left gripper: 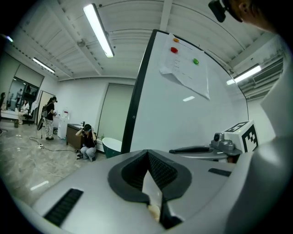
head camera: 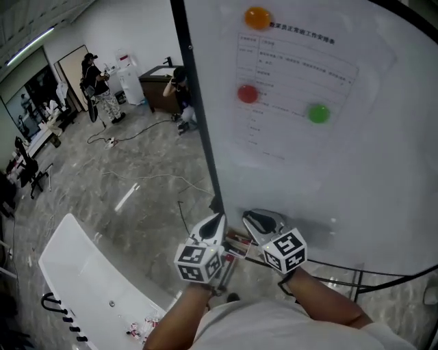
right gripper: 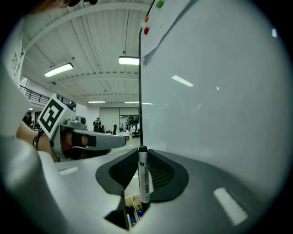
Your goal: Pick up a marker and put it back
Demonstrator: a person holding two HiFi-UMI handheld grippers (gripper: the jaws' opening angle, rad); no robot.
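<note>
At far left, one person [head camera: 94, 83] is standing among floor cables while another [head camera: 182, 96] is crouching beside a brown cabinet [head camera: 156, 89]. A white tub [head camera: 89, 280] is sitting on the grey floor below them. At centre, the left gripper [head camera: 216, 223] is hovering just beside the whiteboard's dark frame [head camera: 198, 116], its jaws pressed together at the tips with nothing between them. Just to its right, the right gripper [head camera: 264, 221] is pinching a white-barrelled marker [right gripper: 144, 179], which is standing upright between the jaws, dark cap upward, near the foot of the whiteboard [head camera: 383, 171]. A tray of coloured pens [right gripper: 133, 211] is showing beneath those jaws. Higher on the board, an orange magnet [head camera: 258, 18], a red magnet [head camera: 247, 93] and a green magnet [head camera: 318, 113] are pinning a printed sheet [head camera: 294, 82].
</note>
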